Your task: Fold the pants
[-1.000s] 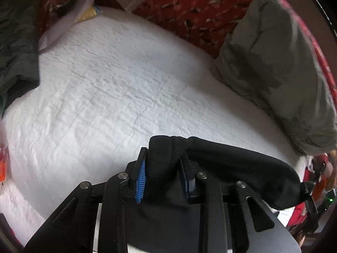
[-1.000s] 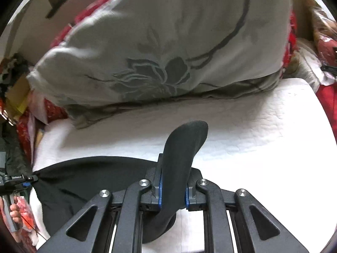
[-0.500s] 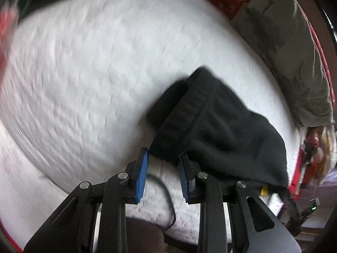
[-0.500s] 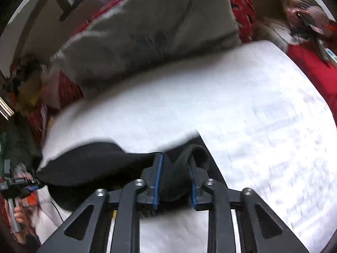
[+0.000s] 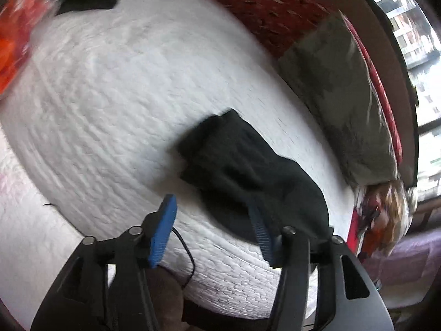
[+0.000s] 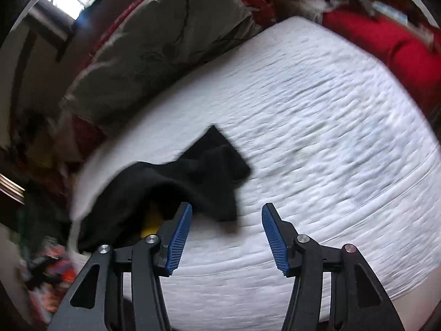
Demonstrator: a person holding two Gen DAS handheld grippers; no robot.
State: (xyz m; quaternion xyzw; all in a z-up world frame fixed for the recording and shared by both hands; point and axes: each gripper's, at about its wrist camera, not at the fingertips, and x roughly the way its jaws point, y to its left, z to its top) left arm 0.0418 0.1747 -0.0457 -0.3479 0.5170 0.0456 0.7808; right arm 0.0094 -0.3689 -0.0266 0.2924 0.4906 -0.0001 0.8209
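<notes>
**Black pants let go on the white bed**

Where the black pants (image 5: 248, 173) lie in a loose heap on the bed (image 5: 104, 88), a grey-green pillow (image 5: 339, 104) sits just beyond them against red patterned bedding (image 5: 270, 13), and nothing blocks the way to them. Both jaws have just been opening. Nearer than the pants, the left hand-held gripper (image 5: 213, 233) stands open, empty, its right blue pad over the cloth's near edge. Seen from the right wrist, the right hand-held gripper (image 6: 227, 237) is likewise open and empty, the pants (image 6: 176, 184) just beyond its left pad. White quilted cover spreads around the pants; a window (image 5: 413, 35) lies past the pillow.
</notes>
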